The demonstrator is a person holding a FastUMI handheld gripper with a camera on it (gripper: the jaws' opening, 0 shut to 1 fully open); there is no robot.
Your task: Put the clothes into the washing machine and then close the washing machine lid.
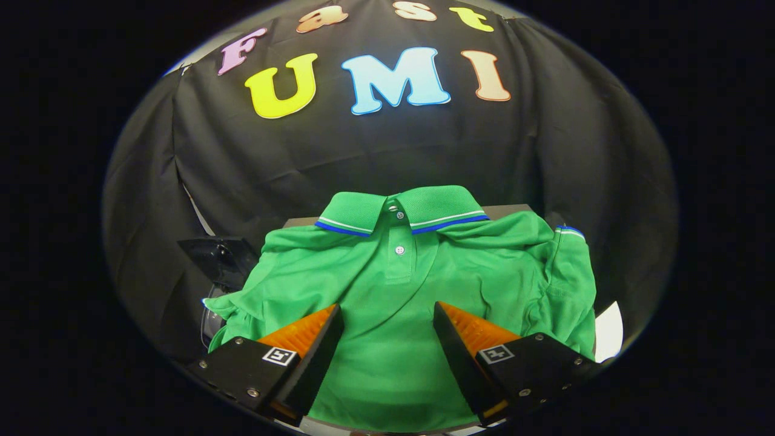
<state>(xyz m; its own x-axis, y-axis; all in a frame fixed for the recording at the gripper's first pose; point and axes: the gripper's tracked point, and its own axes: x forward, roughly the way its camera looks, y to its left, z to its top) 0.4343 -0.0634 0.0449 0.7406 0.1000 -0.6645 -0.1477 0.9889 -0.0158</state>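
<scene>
A green polo shirt [399,284] with a blue-and-white striped collar lies spread flat on a table, collar toward the booth wall. My gripper [387,315] is open just above the shirt's chest, one finger on each side of the button placket line, with bare green cloth between them. Neither finger presses on the fabric. To the left of the shirt, partly under its sleeve, a dark raised lid and a rounded rim [213,303] show, which may be the washing machine; most of it is hidden.
The table's far edge [508,210] peeks out behind the collar. A white sheet-like thing [608,330] sticks out beyond the shirt's right sleeve. Black cloth walls stand close behind and at both sides.
</scene>
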